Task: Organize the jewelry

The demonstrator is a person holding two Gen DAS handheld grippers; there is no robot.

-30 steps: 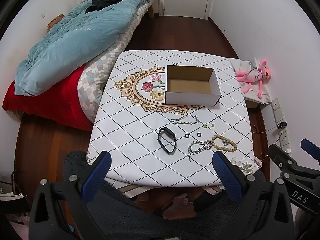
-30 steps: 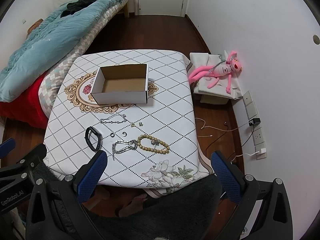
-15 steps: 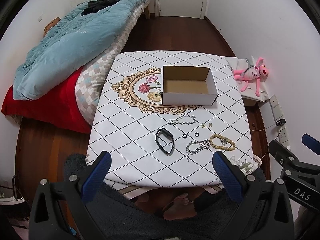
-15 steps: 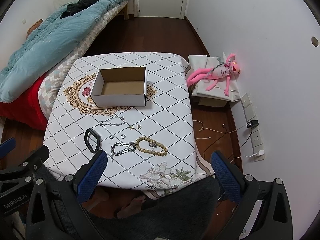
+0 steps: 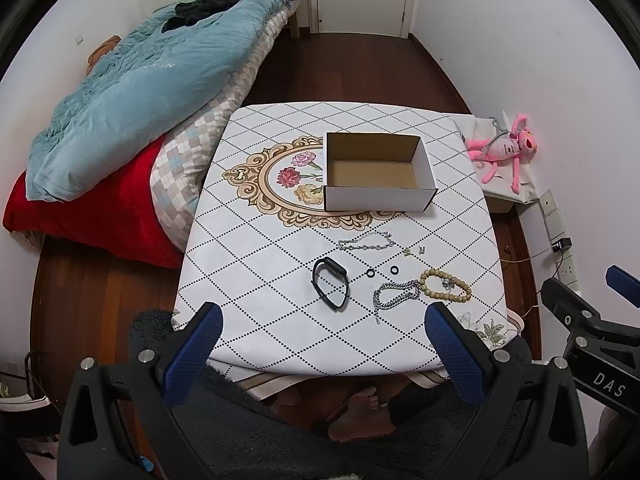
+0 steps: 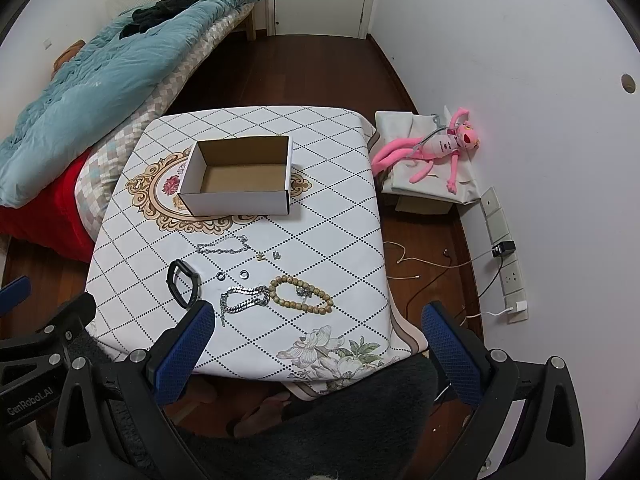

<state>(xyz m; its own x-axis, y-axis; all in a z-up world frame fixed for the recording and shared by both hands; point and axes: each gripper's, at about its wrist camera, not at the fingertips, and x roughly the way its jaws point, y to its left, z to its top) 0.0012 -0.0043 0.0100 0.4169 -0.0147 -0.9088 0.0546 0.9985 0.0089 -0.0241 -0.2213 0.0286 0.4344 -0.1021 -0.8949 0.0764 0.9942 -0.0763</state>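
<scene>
Two small black rings (image 5: 383,271), two silver chains (image 5: 396,296), one open cardboard box (image 5: 377,174); both grippers (image 5: 324,354) (image 6: 318,348) gape apart, holding nothing. Only the right view shows white floor cables (image 6: 412,260).

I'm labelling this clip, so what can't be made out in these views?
- Two tiny charms, both views: too small to identify.
- Two small dark rings: material unreadable.
- Cardboard box, both views: near wall hides front floor strip.
- Silver chain, right wrist view: left end near the blue fingers, contact unclear.
</scene>
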